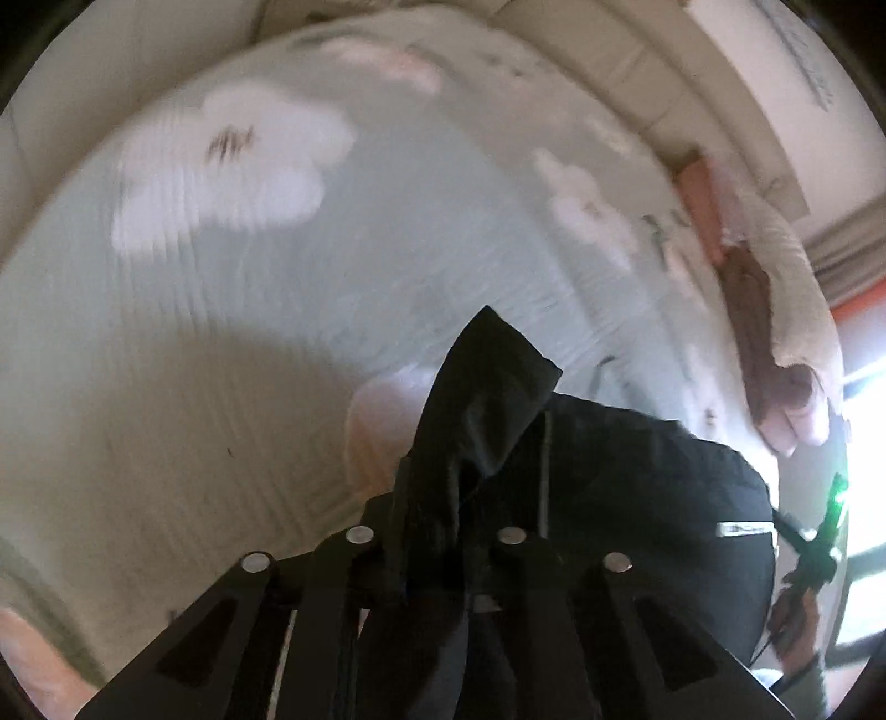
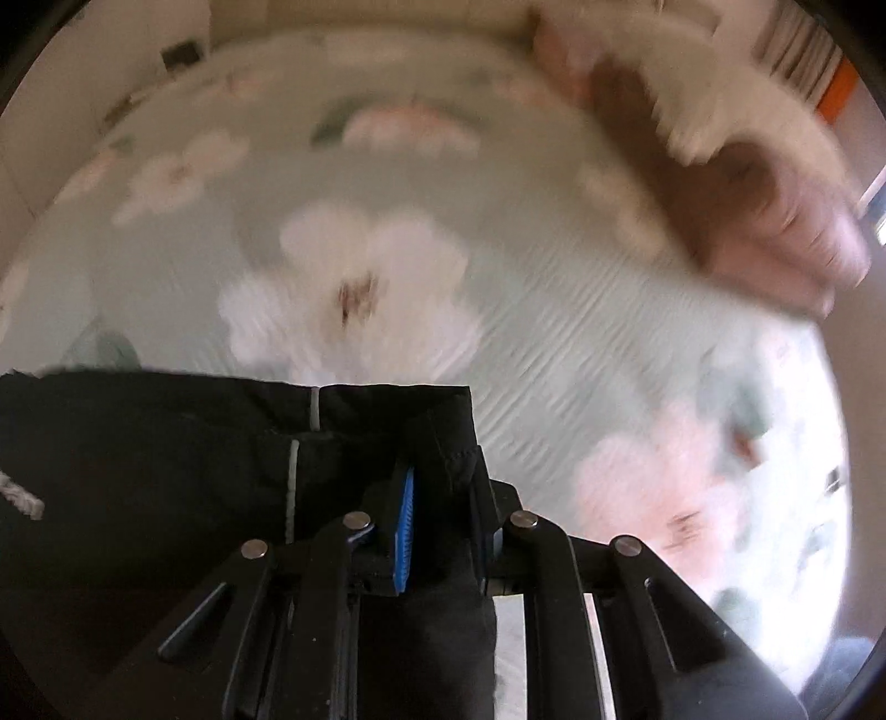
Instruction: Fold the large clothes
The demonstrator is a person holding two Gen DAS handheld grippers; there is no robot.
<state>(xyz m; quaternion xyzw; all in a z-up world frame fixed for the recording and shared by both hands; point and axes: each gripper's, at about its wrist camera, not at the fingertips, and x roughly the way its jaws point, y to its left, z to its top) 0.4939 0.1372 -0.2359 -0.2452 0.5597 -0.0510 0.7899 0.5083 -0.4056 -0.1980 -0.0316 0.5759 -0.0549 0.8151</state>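
A black garment [image 1: 637, 487] with a thin grey stripe and a small white label hangs over a bed. My left gripper [image 1: 437, 531] is shut on a bunched edge of it, and a peak of fabric stands up between the fingers. In the right wrist view the same black garment [image 2: 166, 471] stretches to the left with its top edge taut. My right gripper [image 2: 437, 498] is shut on that edge, with a blue pad [image 2: 404, 531] showing against the cloth.
Under both grippers lies a pale green bed cover [image 1: 387, 249] printed with large white and pink flowers [image 2: 354, 288]. A brown and cream blanket [image 1: 775, 310] is heaped at the right. A cream headboard [image 1: 609, 50] runs along the back.
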